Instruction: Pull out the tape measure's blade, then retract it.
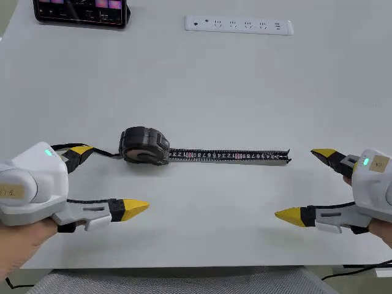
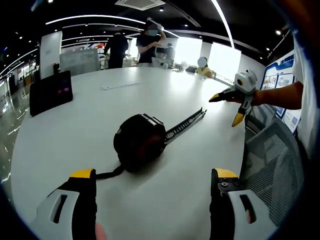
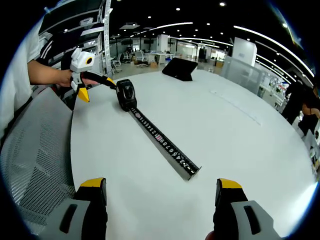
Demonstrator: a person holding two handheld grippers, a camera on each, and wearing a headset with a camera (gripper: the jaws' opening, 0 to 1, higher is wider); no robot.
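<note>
The tape measure (image 1: pixel 144 146) lies on its side near the middle of the white worktop (image 1: pixel 202 92), its dark round case toward the person's left. Its blade (image 1: pixel 229 155) is drawn out and lies flat on the worktop, running in a straight line to the right, numbers up. The hooked end of the blade (image 1: pixel 286 155) stops near the right claw (image 1: pixel 297 183) but clear of it. That claw is spread wide with nothing between its yellow-tipped jaws, which point inward toward the blade's end. The left claw (image 1: pixel 115 177) is likewise wide open and holds nothing. Its farther jaw lies just left of the case and its nearer jaw well in front of it, so the case sits just beyond the gap. A thin black strap (image 1: pixel 64 147) trails from the case toward the left claw's farther jaw; whether it touches cannot be told. At the far edge of the worktop a white power strip (image 1: pixel 239 25) lies flat, and a dark tablet (image 1: pixel 81 11) stands at the far left.
</note>
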